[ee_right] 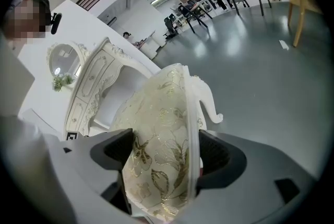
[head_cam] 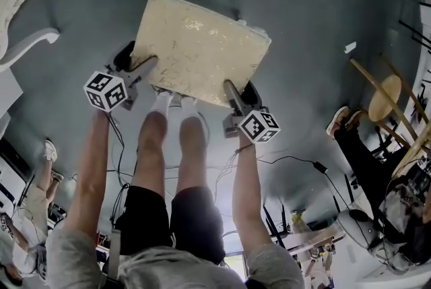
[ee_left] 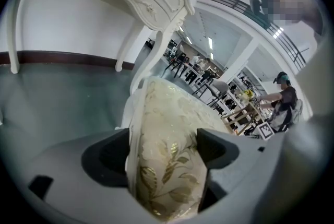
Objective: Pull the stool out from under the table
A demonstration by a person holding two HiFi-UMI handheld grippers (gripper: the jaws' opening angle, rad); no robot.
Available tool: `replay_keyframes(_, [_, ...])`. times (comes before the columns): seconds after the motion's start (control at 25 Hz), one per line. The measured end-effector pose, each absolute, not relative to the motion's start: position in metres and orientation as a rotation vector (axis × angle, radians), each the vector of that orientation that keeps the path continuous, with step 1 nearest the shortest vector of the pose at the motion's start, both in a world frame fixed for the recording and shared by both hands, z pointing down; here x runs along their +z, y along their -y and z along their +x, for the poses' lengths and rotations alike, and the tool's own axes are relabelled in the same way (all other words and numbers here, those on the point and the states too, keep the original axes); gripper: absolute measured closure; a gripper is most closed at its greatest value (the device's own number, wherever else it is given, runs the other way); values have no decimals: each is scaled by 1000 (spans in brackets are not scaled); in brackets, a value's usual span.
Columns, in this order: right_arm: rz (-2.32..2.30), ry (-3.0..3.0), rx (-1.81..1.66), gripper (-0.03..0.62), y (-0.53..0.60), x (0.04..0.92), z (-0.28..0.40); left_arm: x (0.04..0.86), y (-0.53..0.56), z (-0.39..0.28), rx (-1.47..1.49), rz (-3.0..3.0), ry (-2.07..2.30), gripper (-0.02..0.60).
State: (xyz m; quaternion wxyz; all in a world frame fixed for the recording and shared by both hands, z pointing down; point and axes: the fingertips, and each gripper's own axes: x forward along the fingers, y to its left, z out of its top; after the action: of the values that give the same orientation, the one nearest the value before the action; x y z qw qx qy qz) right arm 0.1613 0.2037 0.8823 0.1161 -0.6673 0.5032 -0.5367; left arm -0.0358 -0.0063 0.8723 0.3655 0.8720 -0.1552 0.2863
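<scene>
as left gripper (head_cam: 145,66) clamps stool (head_cam: 199,45), right gripper (head_cam: 231,89) does.

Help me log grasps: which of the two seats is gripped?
The cream gold-patterned cushioned stool, clamped by left gripper and right gripper; the round wooden seat at right stands untouched.

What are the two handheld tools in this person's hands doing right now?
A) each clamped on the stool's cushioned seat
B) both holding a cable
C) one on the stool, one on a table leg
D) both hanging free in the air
A: the left tool and the right tool each have the stool's gold-patterned seat cushion pinched between their jaws, along its near edge.
</scene>
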Motion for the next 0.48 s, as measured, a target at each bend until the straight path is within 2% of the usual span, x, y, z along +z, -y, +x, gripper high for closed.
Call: replay_keyframes(0.48, [-1943, -1462, -1638, 197, -201, 886, 160, 876, 7, -37, 813, 2195, 404, 193])
